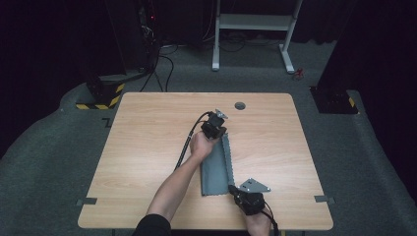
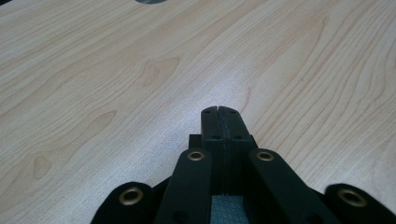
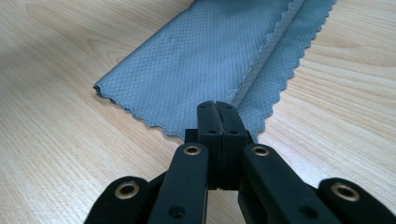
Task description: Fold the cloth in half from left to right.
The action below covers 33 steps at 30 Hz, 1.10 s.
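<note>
We see the cloth (image 1: 216,167), grey and folded into a long strip, in the lower centre of the high view, running from mid-table down toward the near edge. Its right edge is zigzag-cut. In the right gripper view the cloth (image 3: 205,60) fills the upper centre, with a fold line along its right part.

The left gripper (image 1: 220,132) sits at the strip's upper end, centre of the high view. In the left gripper view its jaws are pressed together at the left gripper (image 2: 219,110), and a patch of cloth (image 2: 226,210) shows between the arms at the bottom edge.

The right gripper (image 1: 233,188) sits at the strip's lower right corner. In its own view the right gripper (image 3: 217,105) has jaws together, clamped on the cloth's near edge.

The table (image 1: 147,128) is light wood, with a round grommet (image 1: 240,105) near its upper edge.
</note>
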{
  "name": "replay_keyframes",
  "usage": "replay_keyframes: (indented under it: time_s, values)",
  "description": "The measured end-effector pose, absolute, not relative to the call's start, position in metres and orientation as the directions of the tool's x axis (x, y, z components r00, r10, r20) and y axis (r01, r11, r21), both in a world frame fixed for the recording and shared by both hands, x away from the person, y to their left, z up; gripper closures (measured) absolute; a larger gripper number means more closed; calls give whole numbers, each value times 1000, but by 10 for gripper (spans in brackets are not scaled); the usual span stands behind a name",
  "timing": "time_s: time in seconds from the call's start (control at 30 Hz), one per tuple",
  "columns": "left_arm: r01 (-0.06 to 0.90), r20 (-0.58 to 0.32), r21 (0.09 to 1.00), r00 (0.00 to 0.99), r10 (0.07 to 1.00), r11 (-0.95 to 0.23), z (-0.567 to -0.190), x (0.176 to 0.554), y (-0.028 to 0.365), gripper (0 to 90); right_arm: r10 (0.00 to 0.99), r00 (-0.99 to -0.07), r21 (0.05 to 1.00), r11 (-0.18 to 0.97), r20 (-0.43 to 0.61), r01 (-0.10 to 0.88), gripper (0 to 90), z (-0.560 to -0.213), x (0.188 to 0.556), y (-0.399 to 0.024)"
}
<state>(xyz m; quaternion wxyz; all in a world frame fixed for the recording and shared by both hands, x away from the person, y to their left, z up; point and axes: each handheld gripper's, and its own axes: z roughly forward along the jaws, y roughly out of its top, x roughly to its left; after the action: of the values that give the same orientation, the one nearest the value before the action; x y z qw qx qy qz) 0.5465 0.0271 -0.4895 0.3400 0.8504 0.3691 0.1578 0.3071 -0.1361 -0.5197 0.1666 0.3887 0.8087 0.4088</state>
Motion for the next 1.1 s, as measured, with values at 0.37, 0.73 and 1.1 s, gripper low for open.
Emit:
replay_keyframes:
  time_s: [0.37, 0.73, 1.1]
  values:
    - [523, 30, 690, 671, 741, -501, -501, 550, 16, 898, 774, -632, 766, 387, 33, 514, 900, -520, 313, -140]
    - [513, 47, 692, 671, 740, -509, -505, 551, 14, 892, 788, -614, 745, 388, 36, 542, 892, -520, 316, -142]
    - [507, 17, 754, 622, 783, -419, -484, 537, 38, 570, 803, -594, 762, 354, 50, 543, 791, -517, 312, -157]
